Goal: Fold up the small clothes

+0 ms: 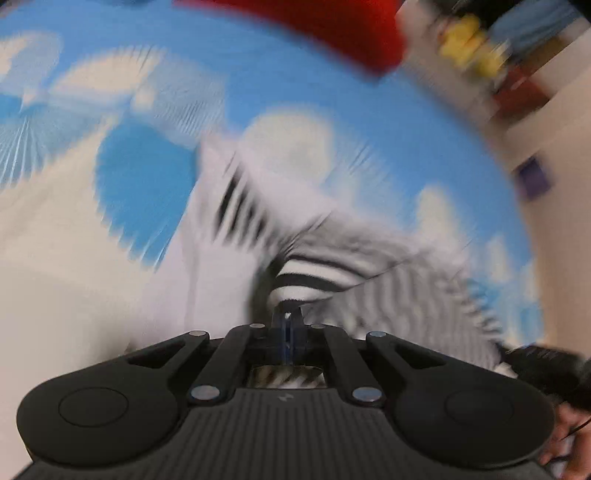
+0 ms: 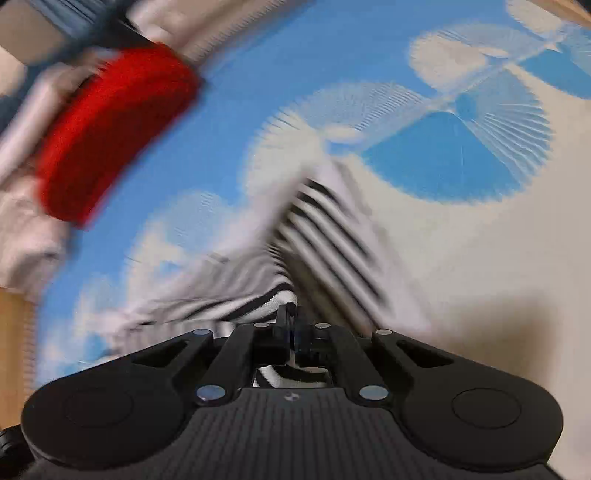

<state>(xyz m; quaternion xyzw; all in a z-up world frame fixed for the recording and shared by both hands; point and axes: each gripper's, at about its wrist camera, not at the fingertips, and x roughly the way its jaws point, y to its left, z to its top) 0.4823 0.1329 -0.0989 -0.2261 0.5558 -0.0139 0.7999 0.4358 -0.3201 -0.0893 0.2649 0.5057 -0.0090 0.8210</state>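
Observation:
A small black-and-white striped garment [image 1: 314, 277] lies on a blue-and-white patterned sheet [image 1: 147, 177]. My left gripper [image 1: 287, 314] is shut on an edge of the striped garment. The same garment shows in the right wrist view [image 2: 325, 229], where my right gripper [image 2: 291, 314] is shut on another edge of it. Both views are motion-blurred. The cloth hangs stretched and partly lifted between the two grippers.
A red folded cloth [image 1: 332, 26] lies at the far edge of the sheet; it also shows in the right wrist view [image 2: 110, 129], next to pale cloth [image 2: 26, 229]. Yellow and dark items [image 1: 472, 48] sit beyond the bed. The sheet [image 2: 461, 258] spreads to the right.

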